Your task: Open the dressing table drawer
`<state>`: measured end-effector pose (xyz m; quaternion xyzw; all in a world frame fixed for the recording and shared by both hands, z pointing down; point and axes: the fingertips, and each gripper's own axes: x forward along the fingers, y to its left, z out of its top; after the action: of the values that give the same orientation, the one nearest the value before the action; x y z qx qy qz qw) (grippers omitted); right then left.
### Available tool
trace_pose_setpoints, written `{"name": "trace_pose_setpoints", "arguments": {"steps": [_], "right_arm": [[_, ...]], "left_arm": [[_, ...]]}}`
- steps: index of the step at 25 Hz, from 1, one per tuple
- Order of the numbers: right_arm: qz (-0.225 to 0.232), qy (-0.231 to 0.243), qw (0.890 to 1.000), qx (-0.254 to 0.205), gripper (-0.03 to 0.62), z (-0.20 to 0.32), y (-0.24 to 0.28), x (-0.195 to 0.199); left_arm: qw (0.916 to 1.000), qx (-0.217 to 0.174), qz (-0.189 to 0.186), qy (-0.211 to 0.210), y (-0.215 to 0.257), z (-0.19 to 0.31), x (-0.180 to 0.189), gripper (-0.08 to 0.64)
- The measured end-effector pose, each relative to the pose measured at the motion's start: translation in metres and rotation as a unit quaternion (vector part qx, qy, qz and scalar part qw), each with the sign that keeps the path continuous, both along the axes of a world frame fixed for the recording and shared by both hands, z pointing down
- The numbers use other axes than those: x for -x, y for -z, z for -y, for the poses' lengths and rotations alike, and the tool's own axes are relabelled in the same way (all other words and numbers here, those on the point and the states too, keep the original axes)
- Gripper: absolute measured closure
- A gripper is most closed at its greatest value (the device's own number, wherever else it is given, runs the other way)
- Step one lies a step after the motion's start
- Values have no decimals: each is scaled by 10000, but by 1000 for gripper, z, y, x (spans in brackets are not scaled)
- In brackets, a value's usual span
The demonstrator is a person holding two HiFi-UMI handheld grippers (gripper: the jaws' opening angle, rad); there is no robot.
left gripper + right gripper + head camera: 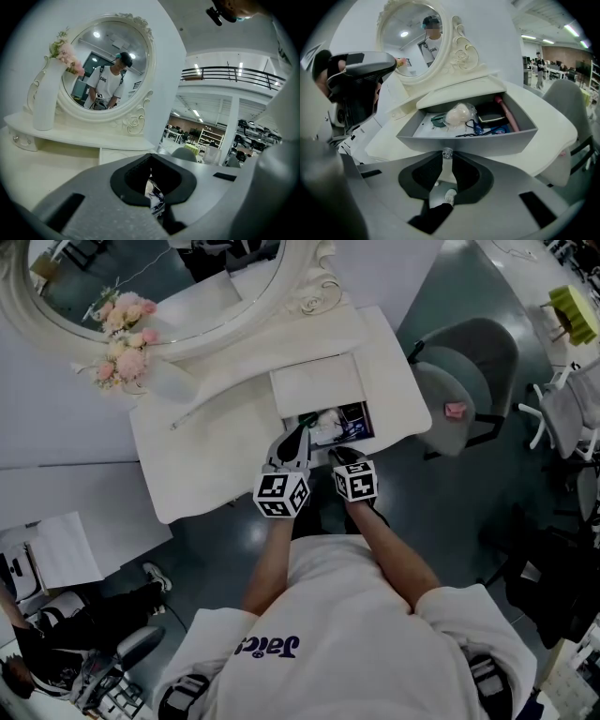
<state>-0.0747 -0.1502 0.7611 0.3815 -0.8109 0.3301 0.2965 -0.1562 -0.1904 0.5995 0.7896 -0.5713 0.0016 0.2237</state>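
The white counter (211, 460) has bare top left of the drawer (487, 139), which stands pulled out at the near edge; a grey chair (473, 367) crowds the right. Only the right gripper view shows the right gripper (446, 159) pinching the drawer's knob (446, 153). The left gripper (151, 161), pressed together and empty, hangs over the drawer's left end.
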Motion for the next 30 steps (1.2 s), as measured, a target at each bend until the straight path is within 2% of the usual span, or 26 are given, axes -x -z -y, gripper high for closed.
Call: {"name": "trace_pose_setpoints", "arguments": {"steps": [22,30], "right_arm": [[37,23,10000,49,520,-16,-7,-4],[189,-77,9992,336,499,-25,-5,-4]], "left_arm": [[9999,-1,26,104,0,-15,-1,545],[9998,-37,41,172,3,-13,3,545]]}}
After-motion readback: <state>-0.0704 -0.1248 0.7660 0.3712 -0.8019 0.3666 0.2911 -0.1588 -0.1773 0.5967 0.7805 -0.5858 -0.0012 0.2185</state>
